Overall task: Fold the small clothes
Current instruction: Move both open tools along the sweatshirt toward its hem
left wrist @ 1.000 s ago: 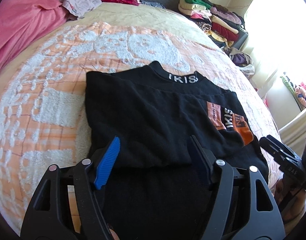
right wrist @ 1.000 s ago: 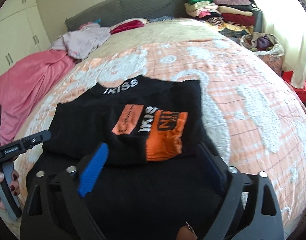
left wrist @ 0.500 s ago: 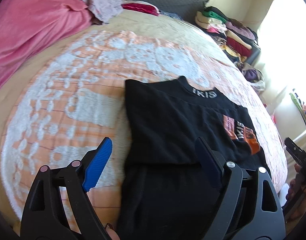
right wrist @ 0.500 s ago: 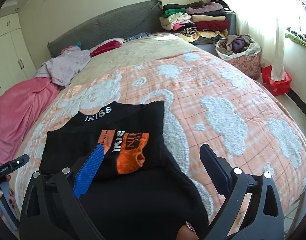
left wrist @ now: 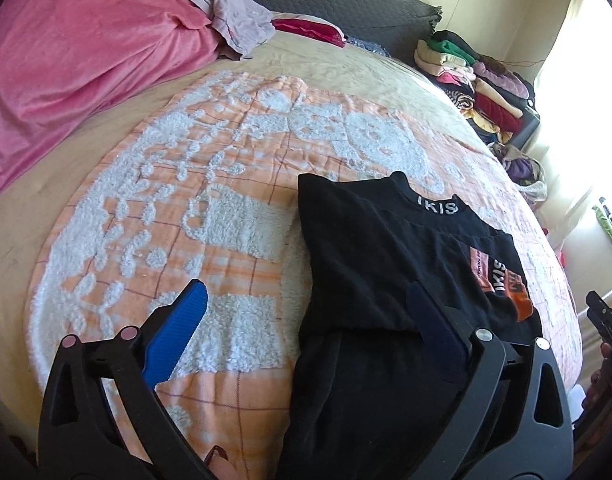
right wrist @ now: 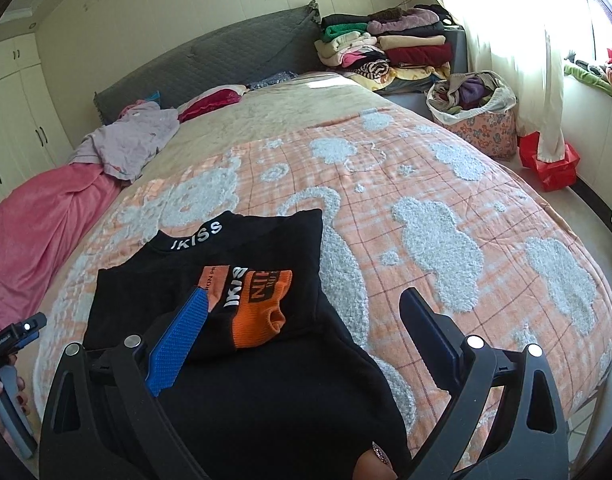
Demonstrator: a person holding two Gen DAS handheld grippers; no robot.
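Black sweatshirt point(right wrist: 209, 280) on orange bedspread point(right wrist: 426, 200), sleeves folded inward, lower half unfolded. Left gripper point(left wrist: 306, 316) opening wide, gripping nothing. Right gripper point(right wrist: 306, 320) wide, empty. Final folds outstanding.

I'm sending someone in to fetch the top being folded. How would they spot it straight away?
On the bed, find the orange checked blanket with fluffy white patches. The black top lies on its near end, partly folded. It alone is black, with white IKISS lettering on the collar and an orange cuff.
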